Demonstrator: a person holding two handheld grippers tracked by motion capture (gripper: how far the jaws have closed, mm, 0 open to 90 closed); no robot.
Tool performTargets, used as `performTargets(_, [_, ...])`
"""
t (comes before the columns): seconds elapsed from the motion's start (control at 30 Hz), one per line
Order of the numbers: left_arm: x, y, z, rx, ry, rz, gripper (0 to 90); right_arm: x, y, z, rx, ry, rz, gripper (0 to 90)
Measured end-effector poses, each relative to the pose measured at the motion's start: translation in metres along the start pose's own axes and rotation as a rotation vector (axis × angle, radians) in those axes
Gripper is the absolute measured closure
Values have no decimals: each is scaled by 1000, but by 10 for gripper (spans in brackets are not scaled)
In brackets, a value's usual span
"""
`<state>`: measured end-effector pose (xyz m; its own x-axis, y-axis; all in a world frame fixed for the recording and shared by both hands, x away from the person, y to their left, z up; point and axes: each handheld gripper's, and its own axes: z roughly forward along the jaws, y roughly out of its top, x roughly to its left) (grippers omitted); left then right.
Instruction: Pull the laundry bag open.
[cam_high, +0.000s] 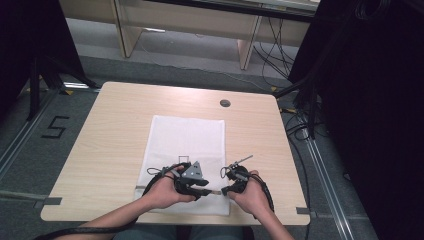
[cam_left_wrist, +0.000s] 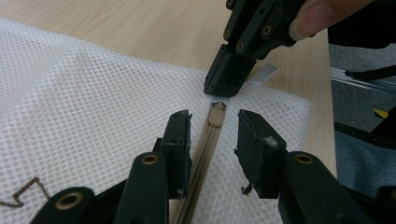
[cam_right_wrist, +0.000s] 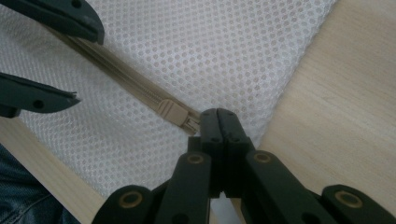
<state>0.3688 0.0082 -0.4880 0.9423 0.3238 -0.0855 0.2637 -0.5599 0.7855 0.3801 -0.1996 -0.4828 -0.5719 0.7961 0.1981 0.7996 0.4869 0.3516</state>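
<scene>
White mesh bag (cam_high: 187, 150) lies flat on the bench (cam_high: 110, 140) in the high view, both grippers at its near edge. In the left gripper view, the left gripper (cam_left_wrist: 214, 135) stands half open astride the beige zipper (cam_left_wrist: 205, 149), touching nothing. In the right gripper view, the right gripper (cam_right_wrist: 218, 115) is clamped tight at the zipper's end, by the slider (cam_right_wrist: 170, 112)

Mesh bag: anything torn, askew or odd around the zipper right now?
Nothing stands out. The mesh bag lies flat and square on the table, its weave unbroken. The zipper runs straight between the open left gripper, and the shut right gripper pinches the bag's end just past the zipper slider.
</scene>
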Motion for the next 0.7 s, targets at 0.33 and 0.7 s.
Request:
performTargets(0.33, [-2, 4, 9, 14, -18, 14, 653, -1, 0, 0, -3, 8, 8, 900])
performTargets(0.7, [2, 0, 21, 34, -15, -12, 655, 0, -1, -1, 7, 6, 35, 900])
